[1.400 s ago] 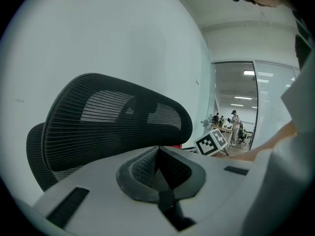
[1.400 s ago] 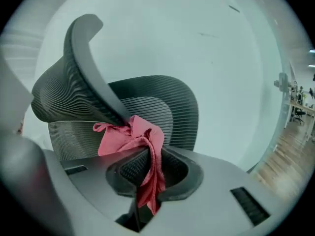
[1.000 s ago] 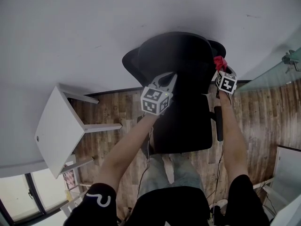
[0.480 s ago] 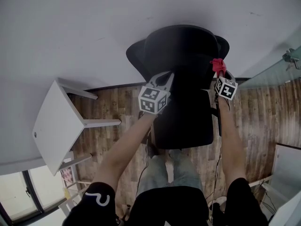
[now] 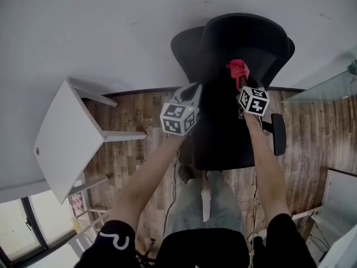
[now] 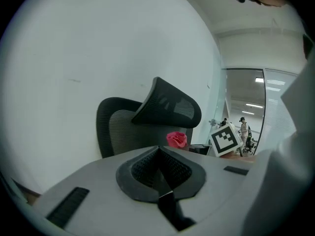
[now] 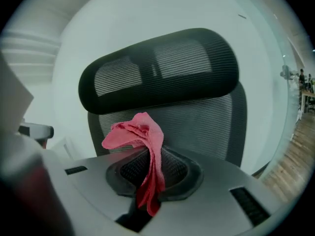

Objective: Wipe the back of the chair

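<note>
The right gripper (image 7: 151,176) was clamped on a pink cloth (image 7: 138,134), with the chair (image 7: 197,124) back just ahead, seemingly untouched. The left gripper (image 6: 160,173) was closed and empty. Most of the wiping looked still undone.

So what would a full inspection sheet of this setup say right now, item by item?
Surface: black mesh chair back below a headrest; no dirt seen.
Job's things: red cloth, bunched up; whether it touches the chair back cannot be told.
Clutter: nothing seen.
Grippers: right gripper shut on the red cloth; left gripper shut, empty, near the chair.
Cables: thin cables hanging along the person's arms.
Surroundings: white table to the left, wooden floor, white wall, glass partition to the right.
</note>
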The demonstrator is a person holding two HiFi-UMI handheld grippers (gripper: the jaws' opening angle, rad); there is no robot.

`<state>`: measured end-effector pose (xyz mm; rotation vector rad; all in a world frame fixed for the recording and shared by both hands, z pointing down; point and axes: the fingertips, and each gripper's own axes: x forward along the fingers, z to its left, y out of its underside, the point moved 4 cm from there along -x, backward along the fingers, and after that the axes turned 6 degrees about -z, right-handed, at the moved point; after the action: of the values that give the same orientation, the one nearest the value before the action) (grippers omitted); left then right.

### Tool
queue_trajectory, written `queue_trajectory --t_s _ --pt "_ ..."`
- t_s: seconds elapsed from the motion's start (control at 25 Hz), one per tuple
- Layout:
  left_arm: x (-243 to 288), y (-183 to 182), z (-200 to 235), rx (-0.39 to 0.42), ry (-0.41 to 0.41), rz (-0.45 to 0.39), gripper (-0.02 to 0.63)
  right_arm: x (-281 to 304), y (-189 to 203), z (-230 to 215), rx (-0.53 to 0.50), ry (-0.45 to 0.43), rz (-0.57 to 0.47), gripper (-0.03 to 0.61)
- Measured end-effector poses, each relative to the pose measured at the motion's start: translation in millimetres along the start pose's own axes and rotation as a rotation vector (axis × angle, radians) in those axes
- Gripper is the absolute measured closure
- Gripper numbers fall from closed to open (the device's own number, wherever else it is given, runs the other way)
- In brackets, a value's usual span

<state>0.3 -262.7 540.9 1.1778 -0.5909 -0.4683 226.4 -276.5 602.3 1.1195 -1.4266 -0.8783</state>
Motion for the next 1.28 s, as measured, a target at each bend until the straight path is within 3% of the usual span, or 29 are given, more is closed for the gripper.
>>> queue_trajectory --t_s 0.28,0.56,0.92,1.28 --pt "-58.3 22.6 63.7 0.019 -0.023 0.008 0.591 43.3 17.0 123.8 -0.011 -0.157 -0.011 0.512" --pt "-86.5 32.6 115.2 0.035 -0.018 0.007 0.589 67.0 29.9 179.7 -0.010 -0.226 -0.023 0.512" --pt "-57.0 26.5 126.6 0.006 -0.016 -0.020 0.591 80.4 46.0 197.1 -0.054 -0.295 0.032 0.512" --pt "-23.2 25.7 91.5 -0.002 -0.022 -0.033 0.591 87.0 43.5 129.7 -0.030 -0.216 0.046 0.512"
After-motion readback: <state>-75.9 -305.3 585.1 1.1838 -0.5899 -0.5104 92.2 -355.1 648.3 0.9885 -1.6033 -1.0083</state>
